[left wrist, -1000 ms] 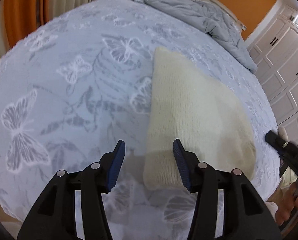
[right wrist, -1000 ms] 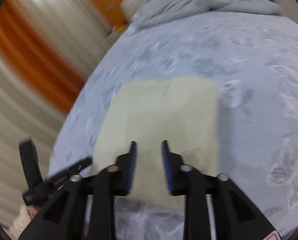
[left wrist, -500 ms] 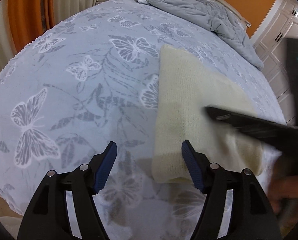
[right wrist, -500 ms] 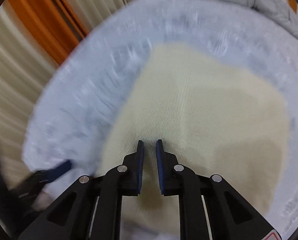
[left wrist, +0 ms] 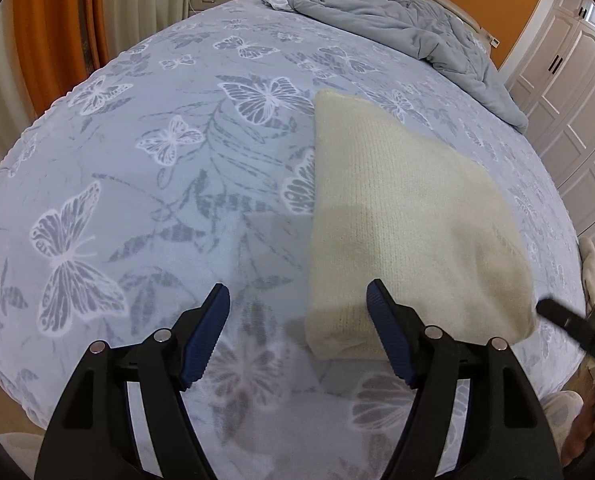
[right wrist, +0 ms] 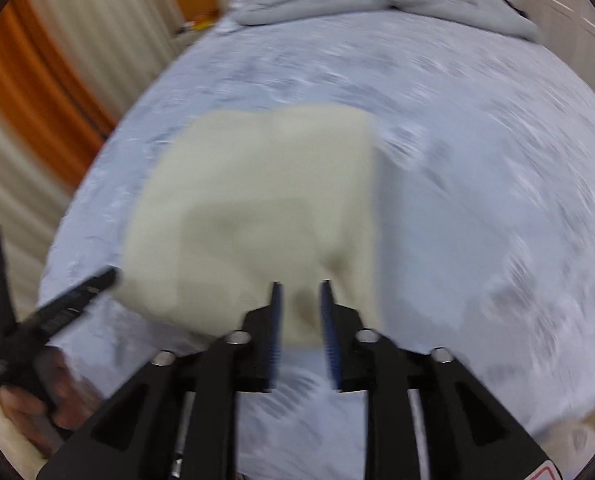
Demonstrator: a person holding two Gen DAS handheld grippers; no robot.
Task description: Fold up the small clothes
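soft, even indoor light with faint shadows; left wrist view sharp, right wrist view smeared by motion blur; both bulge fisheye-style, with dark vignetted corners.

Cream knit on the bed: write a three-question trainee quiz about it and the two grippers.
1. True or false: the cream knit hangs in the air from the left gripper.
2. What does the knit lie on?
3. The grey quilt is: A) under the knit, B) bunched at the far end of the bed, C) held by the right gripper.

Key:
1. False; it lies folded, the left jaws standing wide with nothing pinched.
2. The butterfly-print bedspread.
3. B.
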